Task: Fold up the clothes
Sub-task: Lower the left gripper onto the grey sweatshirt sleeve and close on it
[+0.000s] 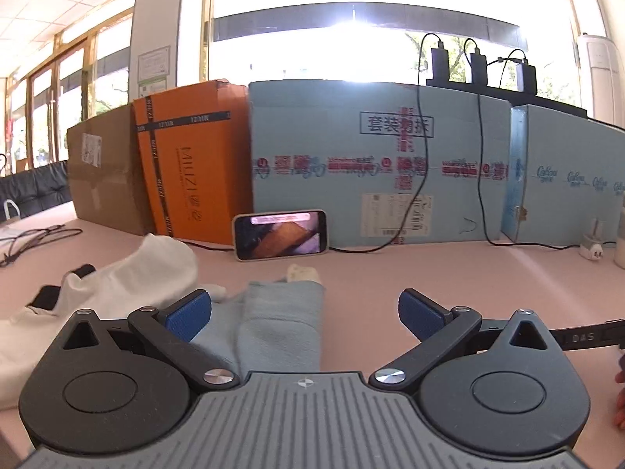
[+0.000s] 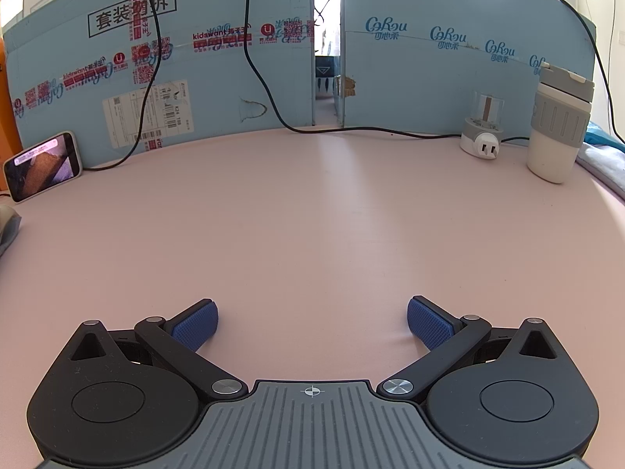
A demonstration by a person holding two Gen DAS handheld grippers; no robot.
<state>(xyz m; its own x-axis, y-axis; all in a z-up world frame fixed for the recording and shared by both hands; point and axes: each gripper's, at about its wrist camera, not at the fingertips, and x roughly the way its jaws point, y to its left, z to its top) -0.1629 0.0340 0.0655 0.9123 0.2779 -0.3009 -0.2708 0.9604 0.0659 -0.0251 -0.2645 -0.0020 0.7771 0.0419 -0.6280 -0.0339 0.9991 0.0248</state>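
A folded light blue garment [image 1: 273, 324] lies on the pink table [image 1: 449, 273], right in front of my left gripper [image 1: 304, 312]. That gripper is open, its blue pads spread wide, and the cloth's near end reaches between them without being held. A white garment [image 1: 129, 277] lies crumpled to the left, over something black [image 1: 47, 295]. In the right wrist view my right gripper [image 2: 312, 322] is open over bare pink table [image 2: 312, 215], with nothing between its fingers. A grey sliver of cloth [image 2: 8, 226] shows at that view's left edge.
Cardboard boxes line the table's back: brown [image 1: 101, 172], orange [image 1: 191, 164], light blue [image 1: 371, 164]. A phone [image 1: 279, 234] leans against them, with cables trailing down. A white cup [image 2: 558, 121] and a plug adapter [image 2: 480, 133] stand back right, beside blue-grey cloth [image 2: 605, 156].
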